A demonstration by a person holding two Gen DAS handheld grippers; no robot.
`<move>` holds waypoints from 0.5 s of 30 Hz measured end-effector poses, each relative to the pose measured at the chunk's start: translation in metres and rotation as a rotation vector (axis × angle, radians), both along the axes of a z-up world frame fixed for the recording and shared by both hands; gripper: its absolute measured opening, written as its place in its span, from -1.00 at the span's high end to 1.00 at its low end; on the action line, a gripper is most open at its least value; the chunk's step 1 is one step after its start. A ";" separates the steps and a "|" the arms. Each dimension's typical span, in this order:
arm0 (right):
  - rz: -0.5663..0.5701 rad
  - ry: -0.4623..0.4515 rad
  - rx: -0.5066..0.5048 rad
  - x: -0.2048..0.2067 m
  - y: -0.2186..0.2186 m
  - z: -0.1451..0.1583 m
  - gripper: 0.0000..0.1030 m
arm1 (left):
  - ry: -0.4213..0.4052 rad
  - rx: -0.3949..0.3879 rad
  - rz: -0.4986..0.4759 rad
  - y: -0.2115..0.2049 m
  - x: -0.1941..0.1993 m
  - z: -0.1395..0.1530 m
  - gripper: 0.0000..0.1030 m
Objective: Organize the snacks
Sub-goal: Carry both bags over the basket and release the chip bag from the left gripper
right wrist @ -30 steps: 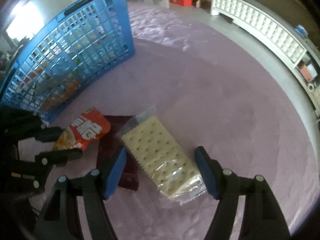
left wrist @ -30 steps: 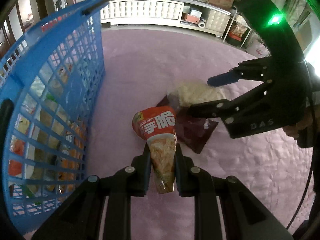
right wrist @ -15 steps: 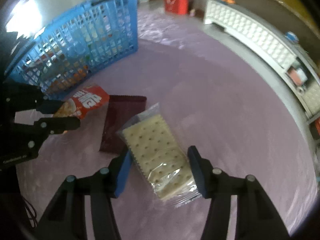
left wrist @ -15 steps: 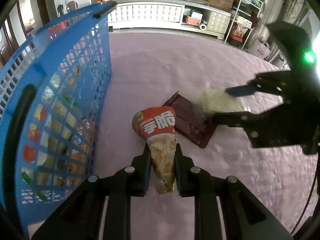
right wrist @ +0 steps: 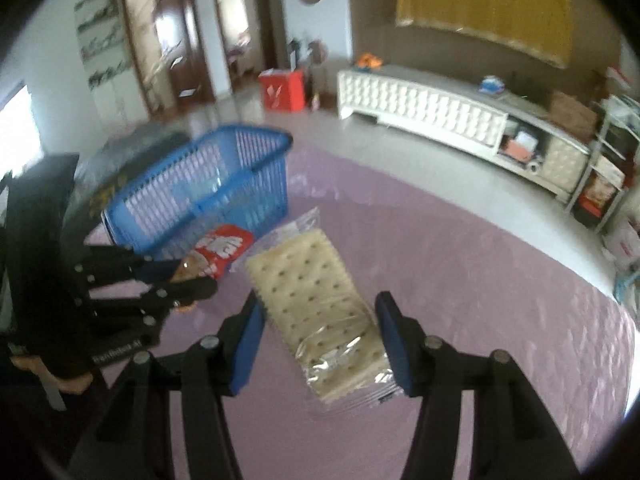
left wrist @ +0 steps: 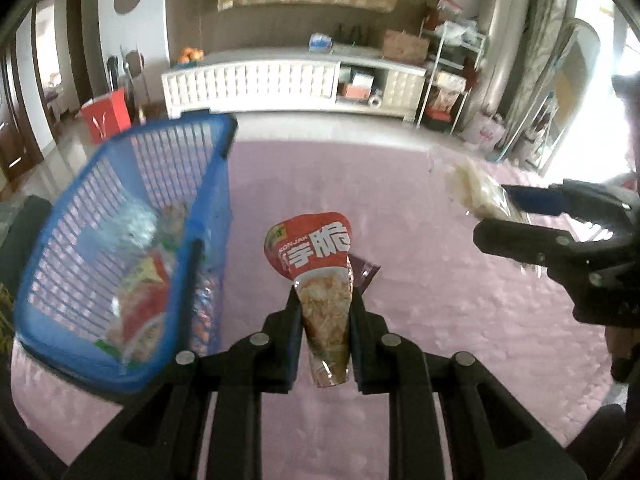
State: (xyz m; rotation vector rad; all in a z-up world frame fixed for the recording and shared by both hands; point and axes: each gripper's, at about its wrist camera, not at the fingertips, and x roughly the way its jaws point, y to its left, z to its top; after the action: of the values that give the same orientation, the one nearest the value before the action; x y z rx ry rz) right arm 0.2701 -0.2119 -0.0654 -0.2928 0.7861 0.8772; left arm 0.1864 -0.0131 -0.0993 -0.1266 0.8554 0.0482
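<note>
Both packets now lifted off purple rug [left wrist: 440, 300]. Left claw [left wrist: 323, 320] clamped on konjac chip bag [left wrist: 320, 264]; right claw [right wrist: 320, 332] clamped on cracker pack [right wrist: 316, 304]. Blue basket [left wrist: 192, 280] now below-left; drop-in likely next.

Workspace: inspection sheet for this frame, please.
Surface: purple rug.
Job's things: red snack bag and cracker pack, both lifted; blue basket part filled with snacks; dark red packet on rug.
Clutter: nothing seen.
Grippers: left gripper shut on snack bag; right gripper shut on cracker pack.
Cables: nothing seen.
Surroundings: white cabinet, red box, metal shelf.
</note>
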 end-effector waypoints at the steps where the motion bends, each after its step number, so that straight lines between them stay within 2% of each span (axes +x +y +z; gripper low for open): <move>1: -0.016 0.003 0.020 -0.007 0.000 0.006 -0.16 | -0.015 0.001 -0.003 0.002 -0.006 0.007 0.64; 10: -0.103 -0.050 0.100 -0.065 0.020 0.052 -0.16 | -0.123 0.045 -0.011 0.033 -0.048 0.061 0.64; 15: -0.128 -0.016 0.145 -0.075 0.041 0.057 -0.16 | -0.148 0.069 -0.023 0.058 -0.065 0.078 0.64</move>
State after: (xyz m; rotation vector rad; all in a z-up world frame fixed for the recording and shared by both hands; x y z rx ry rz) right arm 0.1951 -0.1706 -0.0081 -0.1199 0.7141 0.8055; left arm 0.1214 0.0445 -0.0209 -0.0546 0.7066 0.0460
